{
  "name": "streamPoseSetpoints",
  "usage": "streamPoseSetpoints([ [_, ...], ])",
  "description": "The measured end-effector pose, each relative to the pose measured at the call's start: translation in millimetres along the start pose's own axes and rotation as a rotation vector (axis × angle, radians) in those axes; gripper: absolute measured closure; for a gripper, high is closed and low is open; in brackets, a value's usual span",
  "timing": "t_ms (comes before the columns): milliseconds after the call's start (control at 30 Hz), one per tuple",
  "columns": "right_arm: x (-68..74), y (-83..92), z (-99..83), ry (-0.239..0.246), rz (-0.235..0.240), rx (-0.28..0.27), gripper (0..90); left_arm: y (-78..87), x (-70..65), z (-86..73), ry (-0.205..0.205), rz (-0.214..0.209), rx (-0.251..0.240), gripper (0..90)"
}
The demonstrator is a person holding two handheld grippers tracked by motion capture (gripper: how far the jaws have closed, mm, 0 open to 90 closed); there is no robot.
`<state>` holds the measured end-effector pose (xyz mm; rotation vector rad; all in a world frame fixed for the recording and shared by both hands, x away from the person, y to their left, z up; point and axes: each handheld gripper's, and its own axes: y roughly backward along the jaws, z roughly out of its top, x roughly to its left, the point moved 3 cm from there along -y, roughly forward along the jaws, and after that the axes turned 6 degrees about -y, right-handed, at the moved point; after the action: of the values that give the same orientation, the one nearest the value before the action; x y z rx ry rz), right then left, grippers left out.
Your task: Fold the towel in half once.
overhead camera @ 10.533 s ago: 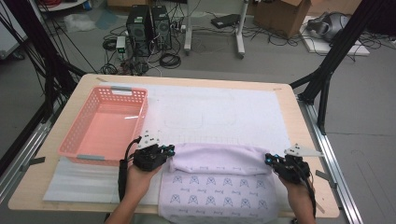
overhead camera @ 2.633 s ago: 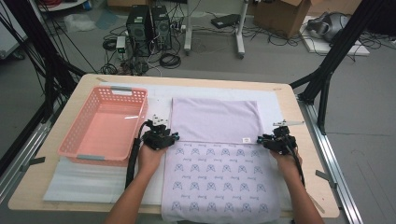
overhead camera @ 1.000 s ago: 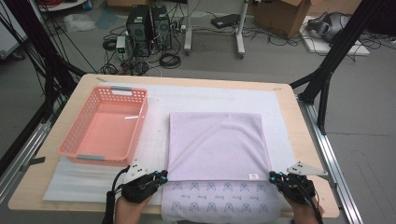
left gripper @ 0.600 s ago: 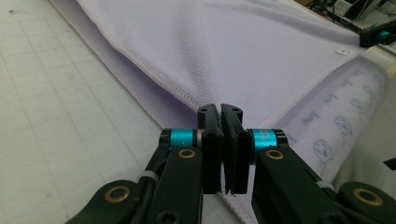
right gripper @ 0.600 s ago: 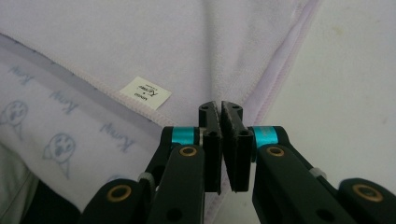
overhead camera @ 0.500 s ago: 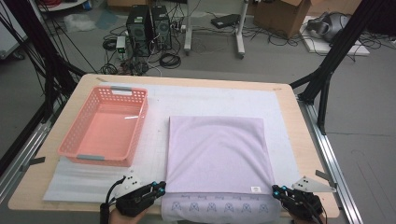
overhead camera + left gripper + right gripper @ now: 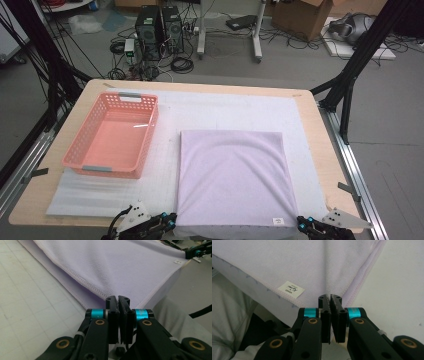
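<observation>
A folded lilac terry towel [image 7: 232, 182] is held at its near corners over the tabletop [image 7: 320, 150] edge, left gripper [image 7: 118, 298] and right gripper [image 7: 330, 297] jaws clamped on it, so the fold is kept taut.

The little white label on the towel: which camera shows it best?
The right gripper view: the label lies close and large, sewn by the towel hem, with faint print visible. The high view shows it as a tiny white patch near the towel's front right corner. The left gripper view shows a distant speck.

Grey floor [image 7: 390, 150], tangled cables [image 7: 182, 62], two computer towers [image 7: 159, 22], cardboard box [image 7: 300, 17], black frame legs [image 7: 350, 75]
</observation>
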<state>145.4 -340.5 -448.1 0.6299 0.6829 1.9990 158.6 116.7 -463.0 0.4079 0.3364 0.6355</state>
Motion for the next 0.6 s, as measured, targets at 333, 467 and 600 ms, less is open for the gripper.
streamPoseSetpoints([
  [333, -5.6, -8.6, 27.1, -0.008, -0.035, -0.077, 64.2, -17.3, 35.7, 35.1, 0.032, 0.088, -0.047, 60.1],
  [467, -15.6, -31.8, 48.6, 0.003, -0.084, -0.078, 69.7, -43.6, 61.0, 53.5, 0.035, 0.121, -0.041, 60.3],
  [600, -29.0, -58.2, 63.7, -0.018, -0.118, -0.047, 74.4, -70.5, 80.2, 60.3, 0.058, 0.147, 0.002, 61.4],
])
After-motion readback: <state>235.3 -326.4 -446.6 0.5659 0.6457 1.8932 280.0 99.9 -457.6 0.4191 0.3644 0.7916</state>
